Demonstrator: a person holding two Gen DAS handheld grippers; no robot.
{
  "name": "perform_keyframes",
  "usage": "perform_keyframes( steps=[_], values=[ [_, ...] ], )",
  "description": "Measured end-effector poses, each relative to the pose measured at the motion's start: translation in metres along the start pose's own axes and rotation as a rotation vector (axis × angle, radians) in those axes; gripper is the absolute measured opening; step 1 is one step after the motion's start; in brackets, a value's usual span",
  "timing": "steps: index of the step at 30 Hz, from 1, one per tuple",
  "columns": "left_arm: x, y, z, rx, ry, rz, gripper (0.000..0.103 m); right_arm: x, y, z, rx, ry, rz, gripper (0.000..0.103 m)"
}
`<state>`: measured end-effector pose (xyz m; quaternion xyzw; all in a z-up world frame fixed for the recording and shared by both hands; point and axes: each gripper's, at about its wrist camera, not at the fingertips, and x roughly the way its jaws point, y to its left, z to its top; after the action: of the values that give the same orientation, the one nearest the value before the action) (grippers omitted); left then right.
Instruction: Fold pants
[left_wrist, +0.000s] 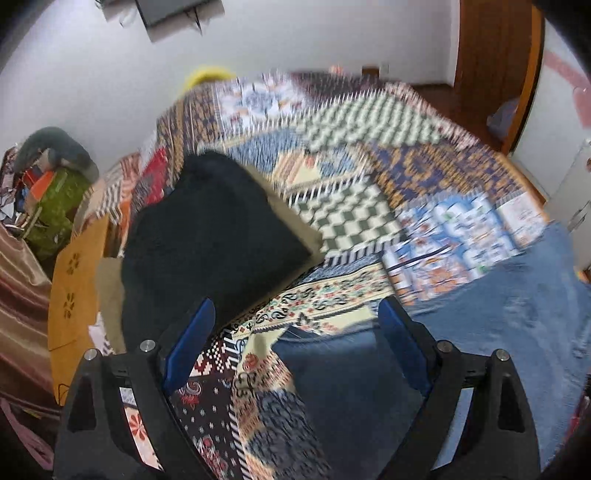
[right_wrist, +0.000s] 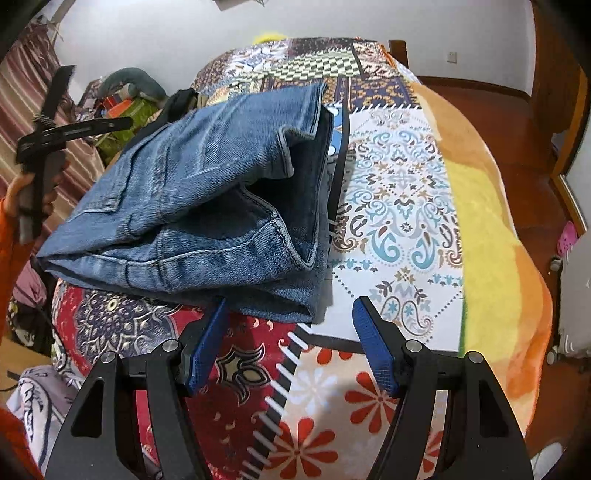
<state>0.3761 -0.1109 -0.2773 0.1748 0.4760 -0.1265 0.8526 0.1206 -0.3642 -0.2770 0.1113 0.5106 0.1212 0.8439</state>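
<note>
My left gripper (left_wrist: 295, 325) is spread wide, holding nothing, above the bedspread (left_wrist: 351, 221). My right gripper (right_wrist: 290, 332) gapes empty just short of the folded jeans (right_wrist: 207, 192) by the bed's left edge; open bedspread to their right

Count on inspection: one pair of folded blue denim jeans (right_wrist: 192, 206); one dark navy folded garment (left_wrist: 207, 236) resting on one khaki folded garment (left_wrist: 295, 225); one multicoloured patchwork-print bedspread (right_wrist: 399, 192); two black grippers with blue pads, left (left_wrist: 295, 328) and right (right_wrist: 291, 332).
</note>
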Motion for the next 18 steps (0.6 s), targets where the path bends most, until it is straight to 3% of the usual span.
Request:
perform_keyframes(
  steps=[6,11,18],
  values=[
    [0.060,0.000,-0.003,0.055,0.110,-0.025,0.094,0.010,0.000,0.008,0.001,0.016,-0.003,0.068],
    [0.057,0.002,-0.017,0.106,0.062,-0.065,0.097,0.016,-0.001,0.018,-0.023,0.028,-0.028,0.068],
    [0.052,0.029,-0.046,0.044,0.110,-0.117,0.098,0.033,-0.005,0.051,-0.057,0.030,-0.076,0.068]
  ],
)
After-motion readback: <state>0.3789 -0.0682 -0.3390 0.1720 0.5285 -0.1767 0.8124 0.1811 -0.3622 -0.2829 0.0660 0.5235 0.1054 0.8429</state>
